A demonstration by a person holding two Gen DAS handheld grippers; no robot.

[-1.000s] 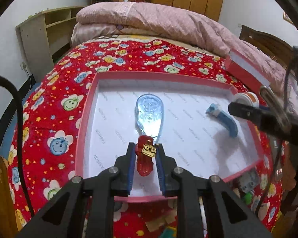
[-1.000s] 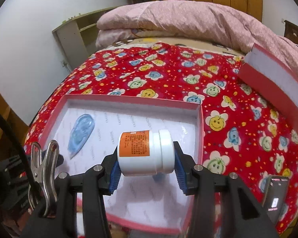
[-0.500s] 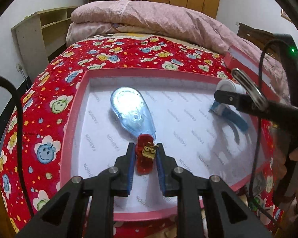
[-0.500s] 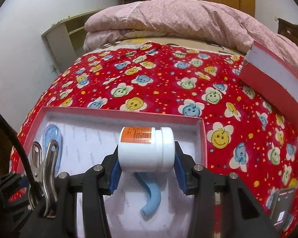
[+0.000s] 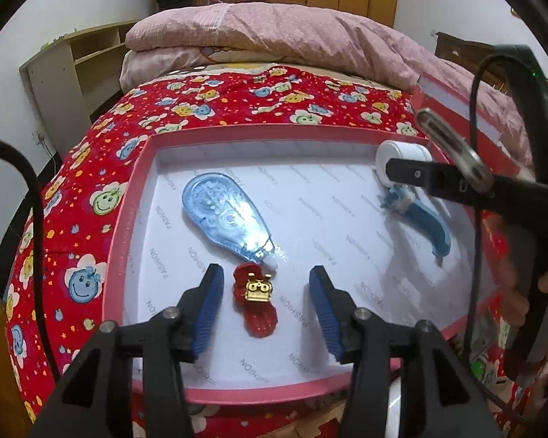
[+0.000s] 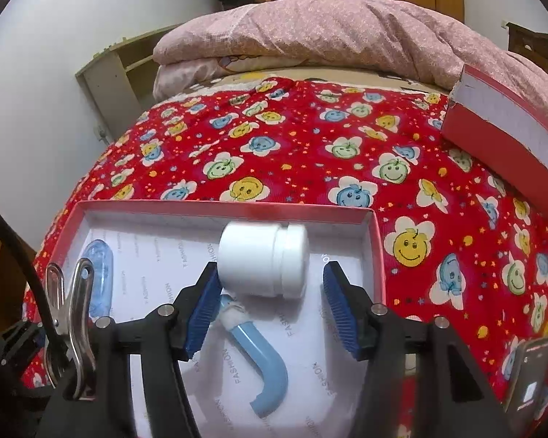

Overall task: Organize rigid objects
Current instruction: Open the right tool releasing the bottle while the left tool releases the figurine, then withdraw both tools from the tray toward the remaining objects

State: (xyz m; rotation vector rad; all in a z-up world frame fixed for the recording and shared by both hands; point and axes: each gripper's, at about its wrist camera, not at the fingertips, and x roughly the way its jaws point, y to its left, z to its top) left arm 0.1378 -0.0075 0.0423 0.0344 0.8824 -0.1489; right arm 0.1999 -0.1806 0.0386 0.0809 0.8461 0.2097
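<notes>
The red clip (image 5: 255, 301) lies flat in the tray (image 5: 128, 219), long axis running away from me, gold clasp up, just short of the blue tape dispenser's (image 5: 226, 219) tip. My left claw (image 5: 266, 306) is opening around it, pads clear of both sides. My right claw (image 6: 270, 304) is opening too, the white jar (image 6: 263, 264) on its side between the pads, cap to the right, the left pad maybe touching. Both claws tilt down over a red smiley bedspread (image 6: 310, 146), pink quilt (image 6: 328, 36) behind.
</notes>
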